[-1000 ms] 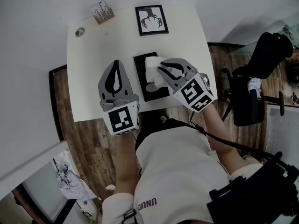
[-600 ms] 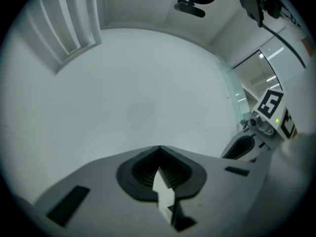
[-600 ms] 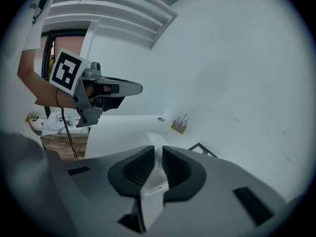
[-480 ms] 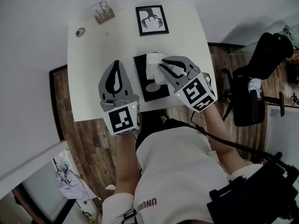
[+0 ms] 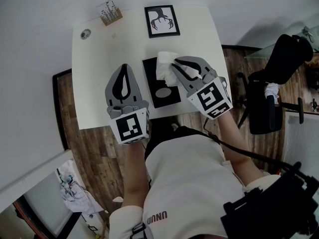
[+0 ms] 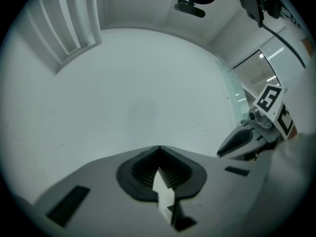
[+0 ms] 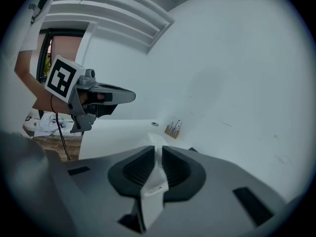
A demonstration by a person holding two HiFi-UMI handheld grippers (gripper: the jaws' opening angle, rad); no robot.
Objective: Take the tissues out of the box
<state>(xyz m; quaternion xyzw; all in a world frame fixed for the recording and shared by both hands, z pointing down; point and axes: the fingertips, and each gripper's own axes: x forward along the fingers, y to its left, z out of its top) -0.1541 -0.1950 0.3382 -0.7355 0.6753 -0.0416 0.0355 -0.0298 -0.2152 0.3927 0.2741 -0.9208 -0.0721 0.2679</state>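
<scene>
A flat black tissue box (image 5: 154,98) lies on the white table (image 5: 99,59), its oval opening (image 5: 163,92) uncovered. A crumpled white tissue (image 5: 163,64) hangs over the box's far end, and my right gripper (image 5: 174,67) is shut on it. In the right gripper view the tissue (image 7: 154,179) is pinched between the dark pads (image 7: 178,168) of the right gripper (image 7: 159,149). My left gripper (image 5: 124,67) hovers to the left of the box, tips together, with nothing seen in it. In the left gripper view the left gripper (image 6: 159,149) is shut too, and the right gripper (image 6: 254,135) shows at the right.
A framed picture (image 5: 161,21) lies at the table's far edge, with a small holder (image 5: 110,12) and a round disc (image 5: 85,34) at the far left corner. A black chair (image 5: 279,78) stands on the wooden floor to the right. The table's near edge runs just under both grippers.
My right gripper has moved away from me and a little to the right with the tissue, lifting it off the box's opening, which now shows. The left gripper has stayed put.
</scene>
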